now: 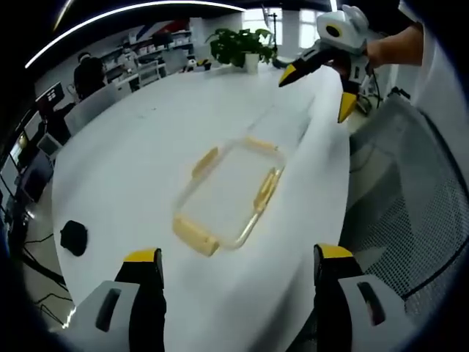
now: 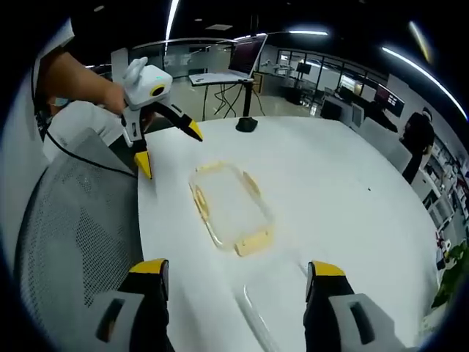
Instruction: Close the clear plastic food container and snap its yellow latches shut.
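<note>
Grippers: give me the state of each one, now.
Left gripper: open, holding nothing, above the table short of the lid.
Right gripper: open, holding nothing.

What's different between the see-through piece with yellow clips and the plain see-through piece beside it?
The clipped piece has yellow latches on its sides; the plain piece shows none. The clipped piece lies nearer the left claw; the plain piece lies just ahead of the right claw. Both are clear, rounded rectangles lying on the white table, and neither claw holds either.
</note>
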Demonstrator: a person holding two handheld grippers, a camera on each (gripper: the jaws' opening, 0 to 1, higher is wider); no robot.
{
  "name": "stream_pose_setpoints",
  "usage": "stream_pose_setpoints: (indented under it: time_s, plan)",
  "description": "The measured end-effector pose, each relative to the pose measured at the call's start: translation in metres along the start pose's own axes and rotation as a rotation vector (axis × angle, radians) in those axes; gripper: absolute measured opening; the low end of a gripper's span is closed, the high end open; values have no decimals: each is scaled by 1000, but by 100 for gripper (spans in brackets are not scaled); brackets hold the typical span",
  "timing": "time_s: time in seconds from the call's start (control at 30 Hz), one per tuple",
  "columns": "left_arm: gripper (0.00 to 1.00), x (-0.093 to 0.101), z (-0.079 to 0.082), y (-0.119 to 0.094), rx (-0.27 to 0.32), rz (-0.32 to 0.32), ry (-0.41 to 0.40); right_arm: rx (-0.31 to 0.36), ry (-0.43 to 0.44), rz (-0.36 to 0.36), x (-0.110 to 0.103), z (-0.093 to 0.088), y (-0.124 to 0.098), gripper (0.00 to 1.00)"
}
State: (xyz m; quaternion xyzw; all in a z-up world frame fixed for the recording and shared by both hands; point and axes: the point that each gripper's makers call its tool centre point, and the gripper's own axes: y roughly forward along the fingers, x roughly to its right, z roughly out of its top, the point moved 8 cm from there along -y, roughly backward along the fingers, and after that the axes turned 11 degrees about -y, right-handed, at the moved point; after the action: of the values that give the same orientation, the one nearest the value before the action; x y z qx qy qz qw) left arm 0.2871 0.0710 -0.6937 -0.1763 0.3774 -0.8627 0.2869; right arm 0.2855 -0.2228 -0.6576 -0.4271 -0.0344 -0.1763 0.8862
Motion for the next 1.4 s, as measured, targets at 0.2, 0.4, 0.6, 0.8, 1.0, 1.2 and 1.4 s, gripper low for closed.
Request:
stream_pose_setpoints:
  time_s: [0.2,0.4,0.6,0.8,1.0,1.2,1.4]
  plan:
    - [82,-8,5,3,-19,-3,54,-13,-40,34,6,5,5,74]
    - [82,-15,12,7,-29,-10,86,-30,-99,60,10,11,12,73]
    - [81,-20,15,11,-55,-23,132,-41,-137,77,13,18,20,72]
    - [79,-26,16,13,-81,-37,166,-65,-176,103,15,21,29,72]
    - [78,-31,16,17,-115,-47,198,-90,-198,139,18,21,40,73]
    - [76,-36,19,24,-159,-53,260,-128,-244,161,24,22,52,73]
    - [75,-42,23,27,-185,-58,297,-137,-267,180,28,25,62,72]
